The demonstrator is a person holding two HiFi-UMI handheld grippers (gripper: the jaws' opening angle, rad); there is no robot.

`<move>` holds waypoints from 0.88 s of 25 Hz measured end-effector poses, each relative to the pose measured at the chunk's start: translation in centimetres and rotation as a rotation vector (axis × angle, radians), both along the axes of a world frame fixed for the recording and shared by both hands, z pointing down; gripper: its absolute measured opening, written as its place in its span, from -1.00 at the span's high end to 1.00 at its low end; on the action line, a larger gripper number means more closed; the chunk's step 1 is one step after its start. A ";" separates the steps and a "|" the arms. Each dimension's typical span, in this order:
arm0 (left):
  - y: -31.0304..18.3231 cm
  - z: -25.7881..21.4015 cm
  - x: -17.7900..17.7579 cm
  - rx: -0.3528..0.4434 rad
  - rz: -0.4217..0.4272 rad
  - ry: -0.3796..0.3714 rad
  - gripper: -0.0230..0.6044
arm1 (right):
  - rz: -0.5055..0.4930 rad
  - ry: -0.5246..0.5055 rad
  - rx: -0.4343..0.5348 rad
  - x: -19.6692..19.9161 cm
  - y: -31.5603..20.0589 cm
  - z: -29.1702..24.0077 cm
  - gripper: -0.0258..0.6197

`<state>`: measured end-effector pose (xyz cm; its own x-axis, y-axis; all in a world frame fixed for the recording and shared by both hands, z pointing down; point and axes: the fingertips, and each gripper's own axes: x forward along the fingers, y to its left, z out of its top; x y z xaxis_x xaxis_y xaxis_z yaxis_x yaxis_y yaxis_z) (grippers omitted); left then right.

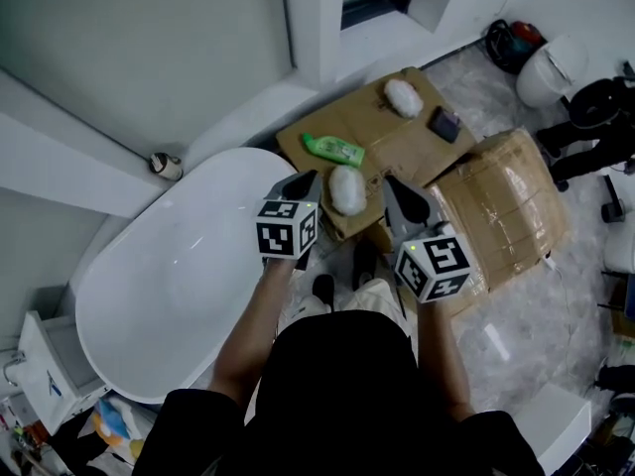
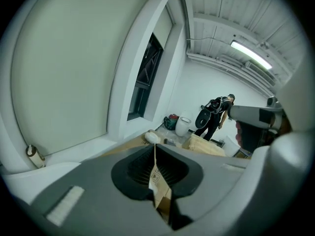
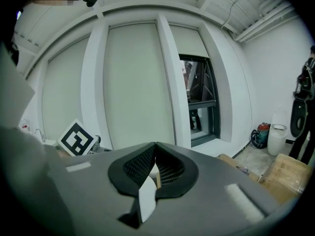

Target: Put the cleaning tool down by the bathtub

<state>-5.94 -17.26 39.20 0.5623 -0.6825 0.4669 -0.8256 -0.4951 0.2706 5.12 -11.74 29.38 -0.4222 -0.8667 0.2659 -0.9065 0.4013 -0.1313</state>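
Observation:
A white fluffy cleaning tool (image 1: pixel 347 188) lies on flattened cardboard (image 1: pixel 392 142) beside the rim of the white bathtub (image 1: pixel 169 276). A second white fluffy pad (image 1: pixel 403 96) lies farther back on the same cardboard, and shows small in the left gripper view (image 2: pixel 152 137). My left gripper (image 1: pixel 306 179) hangs just left of the near tool, raised above it, jaws shut with nothing between them (image 2: pixel 155 146). My right gripper (image 1: pixel 392 183) hangs just right of the tool, also shut and empty (image 3: pixel 155 145). Both point toward the wall and window.
A green bottle (image 1: pixel 334 149) and a dark small object (image 1: pixel 444 124) lie on the cardboard. A plastic-wrapped cardboard box (image 1: pixel 506 206) stands to the right. A white bucket (image 1: pixel 551 67) and a standing person (image 2: pixel 216 113) are beyond it. A tape roll (image 1: pixel 165 165) sits on the ledge.

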 end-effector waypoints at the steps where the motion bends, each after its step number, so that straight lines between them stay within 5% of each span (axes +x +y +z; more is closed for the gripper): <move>1: 0.1 -0.6 0.0 0.009 0.001 0.005 0.90 | 0.000 0.001 0.004 -0.1 0.2 -0.2 0.90; 22: 4.2 -9.6 1.8 0.198 0.081 0.073 0.93 | 0.032 0.019 0.056 0.6 3.2 -2.0 0.90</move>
